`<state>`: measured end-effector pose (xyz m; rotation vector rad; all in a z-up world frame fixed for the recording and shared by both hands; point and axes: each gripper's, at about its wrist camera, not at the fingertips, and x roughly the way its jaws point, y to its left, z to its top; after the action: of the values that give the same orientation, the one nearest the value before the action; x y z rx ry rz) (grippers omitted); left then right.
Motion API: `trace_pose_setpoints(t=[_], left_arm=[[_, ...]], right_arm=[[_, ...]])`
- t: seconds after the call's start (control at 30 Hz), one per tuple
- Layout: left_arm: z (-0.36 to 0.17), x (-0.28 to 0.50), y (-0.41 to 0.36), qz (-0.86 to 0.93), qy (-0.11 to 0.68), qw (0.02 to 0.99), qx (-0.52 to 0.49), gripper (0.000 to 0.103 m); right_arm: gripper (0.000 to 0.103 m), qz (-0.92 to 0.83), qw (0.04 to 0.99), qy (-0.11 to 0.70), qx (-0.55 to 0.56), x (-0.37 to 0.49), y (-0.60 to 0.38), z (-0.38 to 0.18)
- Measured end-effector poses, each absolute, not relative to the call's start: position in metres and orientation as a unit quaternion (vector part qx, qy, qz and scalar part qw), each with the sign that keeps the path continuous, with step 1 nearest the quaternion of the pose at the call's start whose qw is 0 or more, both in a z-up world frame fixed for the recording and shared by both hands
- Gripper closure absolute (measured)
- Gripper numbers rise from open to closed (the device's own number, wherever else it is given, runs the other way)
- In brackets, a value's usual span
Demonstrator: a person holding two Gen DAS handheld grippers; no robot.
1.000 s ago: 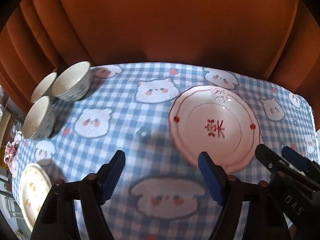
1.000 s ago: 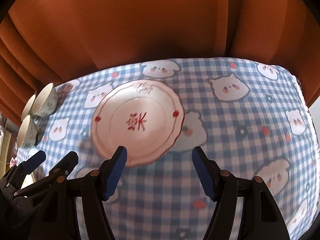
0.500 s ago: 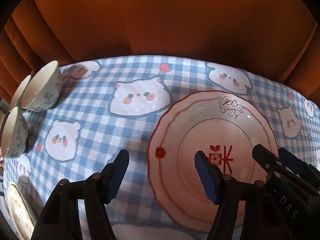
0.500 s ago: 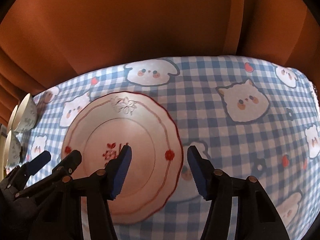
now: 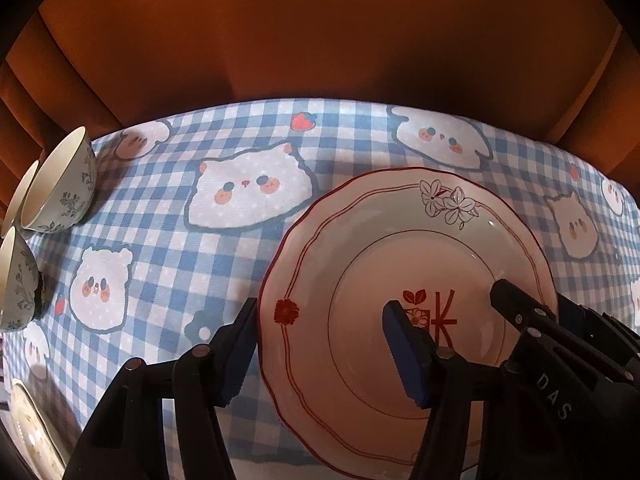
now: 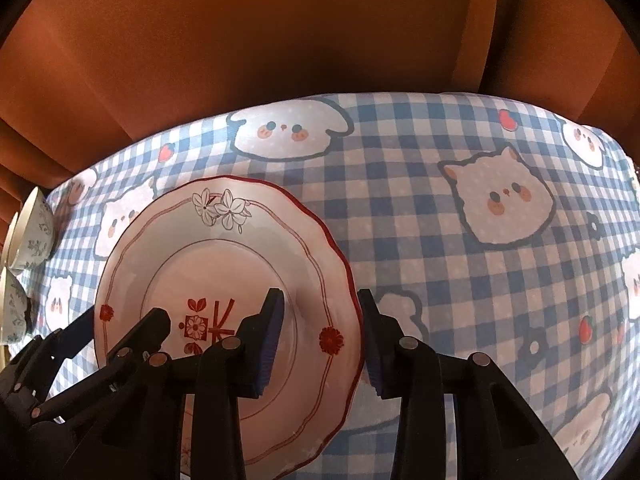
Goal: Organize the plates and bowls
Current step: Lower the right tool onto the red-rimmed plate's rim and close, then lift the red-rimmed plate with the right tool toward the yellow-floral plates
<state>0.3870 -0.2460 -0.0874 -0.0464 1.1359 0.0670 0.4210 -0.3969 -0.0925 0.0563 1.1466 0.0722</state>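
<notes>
A white plate (image 5: 400,248) with a red scalloped rim and flower print lies flat on the blue checked tablecloth (image 5: 240,264). My left gripper (image 5: 320,356) straddles its left rim, one finger outside on the cloth side and one over the well. Its jaws are closing and the pads stand clear of the plate. My right gripper (image 6: 322,342) straddles the right rim of the plate (image 6: 224,264) in the same way, jaws closing, narrower, with no pad visibly pressing. Each gripper also shows in the other's view: the right gripper (image 5: 534,300) and the left gripper (image 6: 120,320).
Three white bowls with blue leaf print (image 5: 60,188) (image 6: 32,232) stand at the table's left edge. Another pale plate (image 5: 28,432) lies at the near left corner. An orange curtain (image 5: 320,40) hangs behind the table. Cloth to the right of the plate (image 6: 480,280) is bare.
Both grippers have come down and forward onto the plate, which now fills more of each view. Its rims now sit between the fingers. Both pairs of jaws have narrowed, the right pair more.
</notes>
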Motion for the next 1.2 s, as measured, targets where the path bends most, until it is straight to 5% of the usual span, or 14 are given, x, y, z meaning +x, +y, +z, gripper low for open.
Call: trace_pose_setpoints(t=[1.2], left_arm=[[-0.088, 0.204, -0.230, -0.002, 0.578, 0.816, 0.005, 0.041]], right_arm=[[0.061, 0.003, 0.788, 0.614, 0.045, 0.215, -0.383, -0.088]])
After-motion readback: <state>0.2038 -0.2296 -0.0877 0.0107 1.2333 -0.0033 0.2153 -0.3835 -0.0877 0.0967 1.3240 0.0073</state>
